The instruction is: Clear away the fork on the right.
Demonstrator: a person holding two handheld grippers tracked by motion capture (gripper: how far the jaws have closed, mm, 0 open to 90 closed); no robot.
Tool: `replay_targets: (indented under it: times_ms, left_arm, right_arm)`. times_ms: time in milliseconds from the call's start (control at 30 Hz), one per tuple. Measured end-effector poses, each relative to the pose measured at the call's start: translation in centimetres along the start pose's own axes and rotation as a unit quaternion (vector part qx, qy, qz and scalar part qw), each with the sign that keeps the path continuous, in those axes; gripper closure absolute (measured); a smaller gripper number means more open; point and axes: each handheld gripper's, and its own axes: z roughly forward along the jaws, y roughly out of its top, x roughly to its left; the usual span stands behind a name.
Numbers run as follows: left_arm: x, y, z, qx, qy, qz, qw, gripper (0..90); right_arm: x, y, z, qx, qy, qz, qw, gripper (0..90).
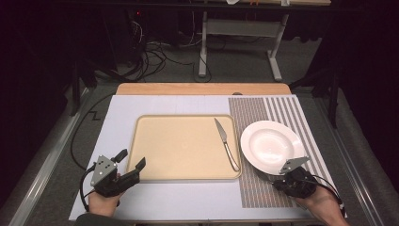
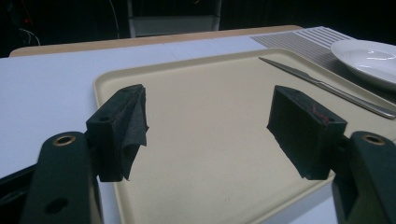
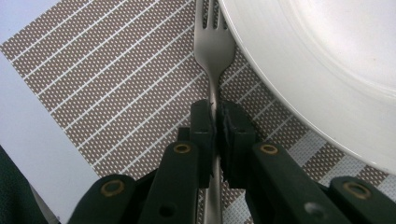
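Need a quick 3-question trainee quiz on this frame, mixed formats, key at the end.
1. True or false: the right gripper is shut on the fork.
2. Where does the knife lie? A) on the plate B) on the tray, near its right edge C) on the striped mat
3. Fill in: the left gripper has its jaws ____ over the near left corner of the tray, with nothing between them.

Key
1. True: the pads clamp the fork's handle, beside the plate, on the striped mat.
2. B
3. open
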Motion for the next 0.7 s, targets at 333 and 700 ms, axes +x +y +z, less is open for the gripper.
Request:
replay_targets:
  times_ms: [333, 700]
  left_arm:
    - [0.0, 0.0, 0.0, -0.001, 0.000, 0.000, 1.0000, 29.0]
    - [0.0, 0.0, 0.0, -0.002, 0.000, 0.001, 1.0000, 29.1]
  right_arm:
    - [0.5, 1.1, 0.4, 0.004, 0.004, -0.011, 0.9999, 85.9]
    - [1.0, 1.9, 0.8, -0.006, 0.010, -0.025, 0.9996, 85.9]
